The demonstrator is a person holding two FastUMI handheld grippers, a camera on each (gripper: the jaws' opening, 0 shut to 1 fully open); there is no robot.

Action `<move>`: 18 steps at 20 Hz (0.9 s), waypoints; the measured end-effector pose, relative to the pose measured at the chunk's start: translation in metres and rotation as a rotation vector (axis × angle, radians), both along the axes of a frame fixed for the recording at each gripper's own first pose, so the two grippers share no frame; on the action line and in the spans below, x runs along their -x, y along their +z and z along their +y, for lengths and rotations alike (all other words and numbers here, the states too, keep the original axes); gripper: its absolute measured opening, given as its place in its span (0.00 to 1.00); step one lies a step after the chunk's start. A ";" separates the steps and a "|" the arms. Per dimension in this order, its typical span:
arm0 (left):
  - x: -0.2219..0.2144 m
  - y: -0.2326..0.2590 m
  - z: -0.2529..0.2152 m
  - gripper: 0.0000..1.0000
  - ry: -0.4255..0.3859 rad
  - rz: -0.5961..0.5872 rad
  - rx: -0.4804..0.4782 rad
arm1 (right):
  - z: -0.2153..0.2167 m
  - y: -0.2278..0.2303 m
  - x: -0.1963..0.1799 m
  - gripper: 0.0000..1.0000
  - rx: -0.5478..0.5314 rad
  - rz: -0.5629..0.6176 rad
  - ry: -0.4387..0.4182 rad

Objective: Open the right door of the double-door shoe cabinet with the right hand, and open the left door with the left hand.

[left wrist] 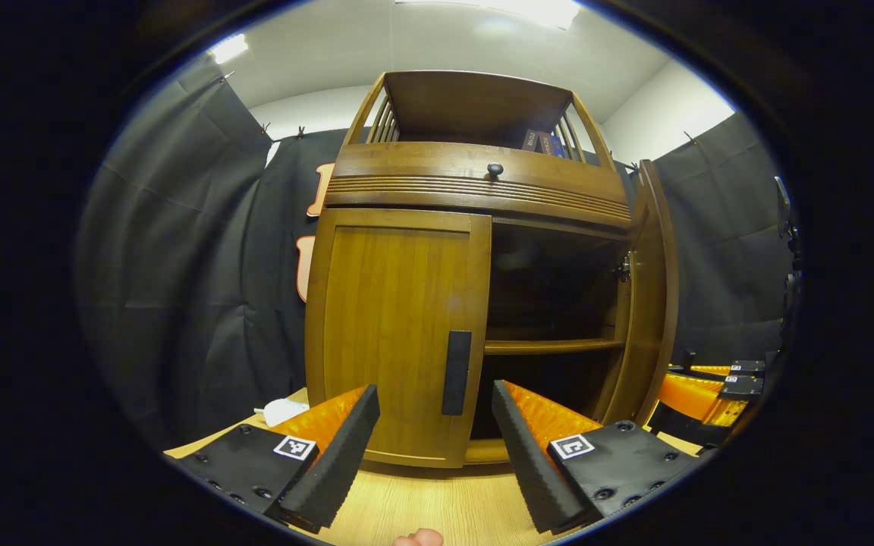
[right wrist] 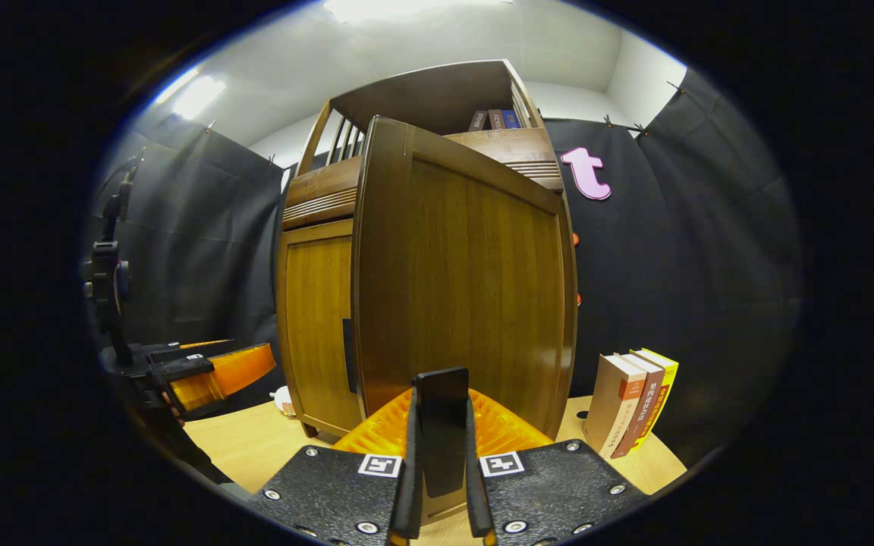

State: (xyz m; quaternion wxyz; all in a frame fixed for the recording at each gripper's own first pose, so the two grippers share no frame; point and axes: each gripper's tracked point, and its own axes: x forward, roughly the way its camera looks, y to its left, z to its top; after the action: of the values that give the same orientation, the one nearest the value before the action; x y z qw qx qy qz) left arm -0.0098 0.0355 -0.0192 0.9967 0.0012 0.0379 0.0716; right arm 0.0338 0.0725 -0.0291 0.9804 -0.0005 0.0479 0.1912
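The wooden shoe cabinet [left wrist: 475, 189] stands on the table. Its left door [left wrist: 395, 334] is closed, with a black handle [left wrist: 457, 372] on its right edge. My left gripper [left wrist: 437, 447] is open just in front of that handle, one finger on each side, not touching it. The right door [left wrist: 653, 296] is swung out, showing a dark inside with a shelf [left wrist: 551, 346]. In the right gripper view the right door [right wrist: 467, 280] faces me, and my right gripper [right wrist: 441, 462] is shut on the right door's black handle [right wrist: 441, 425]. The left gripper [right wrist: 209, 375] appears at the left there.
Three books [right wrist: 630, 402] stand upright on the wooden table [right wrist: 255, 440] right of the cabinet. A small white object [left wrist: 281, 411] lies by the cabinet's left side. More books [left wrist: 543, 142] sit on the top shelf. A drawer knob [left wrist: 495, 169] sticks out above the doors.
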 end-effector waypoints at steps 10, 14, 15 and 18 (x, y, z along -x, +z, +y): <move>-0.012 -0.002 -0.040 0.93 -0.041 -0.009 -0.009 | -0.131 -0.020 0.002 0.07 0.037 0.024 -0.214; -0.014 -0.001 -0.050 0.93 -0.057 -0.010 -0.004 | -0.153 -0.021 0.001 0.05 0.028 0.041 -0.204; -0.014 -0.001 -0.052 0.93 -0.061 -0.009 -0.010 | -0.158 -0.021 0.003 0.05 0.031 0.039 -0.191; -0.014 0.000 -0.055 0.93 -0.064 -0.013 -0.018 | -0.171 -0.021 0.003 0.05 0.030 0.039 -0.164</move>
State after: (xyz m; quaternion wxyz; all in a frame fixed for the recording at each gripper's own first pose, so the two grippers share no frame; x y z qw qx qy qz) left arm 0.0045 -0.0193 -0.0195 0.9987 0.0112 0.0306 0.0399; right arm 0.0305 -0.0982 -0.0498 0.9915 -0.0079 0.0696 0.1097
